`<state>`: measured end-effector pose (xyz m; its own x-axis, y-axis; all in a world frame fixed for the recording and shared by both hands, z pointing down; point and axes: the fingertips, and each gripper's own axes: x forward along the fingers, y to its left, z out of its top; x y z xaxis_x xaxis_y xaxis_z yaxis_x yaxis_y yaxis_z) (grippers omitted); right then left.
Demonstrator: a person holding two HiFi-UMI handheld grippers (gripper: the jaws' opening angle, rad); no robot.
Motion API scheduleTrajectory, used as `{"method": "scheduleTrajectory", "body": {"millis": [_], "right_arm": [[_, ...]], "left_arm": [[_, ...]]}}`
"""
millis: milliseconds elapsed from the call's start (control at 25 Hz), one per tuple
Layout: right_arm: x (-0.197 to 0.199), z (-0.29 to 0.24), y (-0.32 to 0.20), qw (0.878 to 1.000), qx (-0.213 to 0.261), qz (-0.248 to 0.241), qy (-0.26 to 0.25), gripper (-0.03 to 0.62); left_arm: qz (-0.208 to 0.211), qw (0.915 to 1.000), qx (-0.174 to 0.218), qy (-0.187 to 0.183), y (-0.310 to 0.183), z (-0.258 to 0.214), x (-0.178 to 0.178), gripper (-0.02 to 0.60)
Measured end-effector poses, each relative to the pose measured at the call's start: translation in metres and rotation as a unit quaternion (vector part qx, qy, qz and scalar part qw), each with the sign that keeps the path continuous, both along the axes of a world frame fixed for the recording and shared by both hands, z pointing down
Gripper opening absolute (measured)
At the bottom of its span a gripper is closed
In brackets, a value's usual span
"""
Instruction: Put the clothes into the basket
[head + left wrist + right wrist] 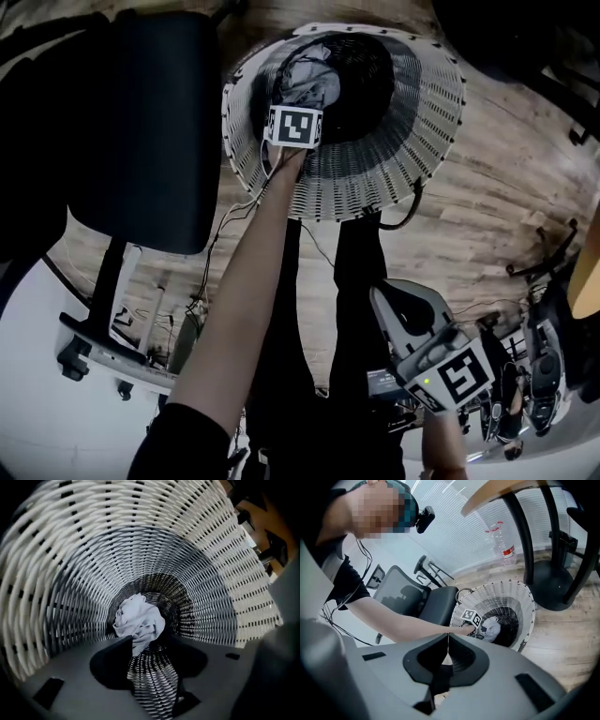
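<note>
A white wicker basket (422, 141) stands on the wooden floor in front of the person. My left gripper (150, 640) reaches down into its mouth, its marker cube (293, 127) just inside the near rim. Its jaws stand apart with only wicker showing between them. A crumpled white-grey cloth (138, 623) lies past the tips at the basket's bottom, free of the pads. In the right gripper view the cloth (492, 629) sits beside the cube inside the basket (520, 597). My right gripper (448, 637) hangs back at the lower right (384, 300), jaws closed together on nothing.
A black office chair (150, 122) stands close to the basket's left side. A dark round table pedestal (553, 585) sits to the basket's right, with a plastic bottle (506, 545) behind. Cables and a chair base (544, 262) lie on the floor at the right.
</note>
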<state>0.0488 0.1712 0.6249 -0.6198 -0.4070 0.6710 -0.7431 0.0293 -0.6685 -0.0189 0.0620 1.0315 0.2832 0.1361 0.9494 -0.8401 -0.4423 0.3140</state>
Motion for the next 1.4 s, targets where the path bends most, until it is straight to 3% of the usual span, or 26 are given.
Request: {"method": "scheduleTrajectory", "body": {"millis": [360, 600, 840, 960, 1120, 1400], "right_arm": [[0.008, -0.057, -0.003, 0.999, 0.042, -0.004, 0.017, 0.017], [0.023, -0.106, -0.002, 0.996, 0.071, -0.021, 0.054, 0.017], [0.048, -0.141, 0.003, 0.995, 0.089, -0.012, 0.052, 0.017], [0.059, -0.158, 0.000, 0.992, 0.112, -0.011, 0.061, 0.017], [0.076, -0.180, -0.003, 0.988, 0.135, -0.010, 0.073, 0.017], [0.096, -0.230, 0.007, 0.982, 0.164, -0.020, 0.087, 0.017]], "left_arm": [[0.039, 0.9991, 0.019, -0.005, 0.000, -0.081, -0.011, 0.219], [0.013, 0.9996, 0.024, 0.008, 0.003, -0.153, -0.010, 0.219], [0.088, 0.9944, 0.054, 0.023, 0.013, -0.213, 0.006, 0.218], [0.106, 0.9921, 0.061, 0.027, 0.017, -0.247, 0.007, 0.212], [0.110, 0.9896, 0.078, 0.049, 0.025, -0.294, 0.015, 0.140], [0.065, 0.9891, 0.114, 0.065, 0.049, -0.387, 0.025, 0.061]]}}
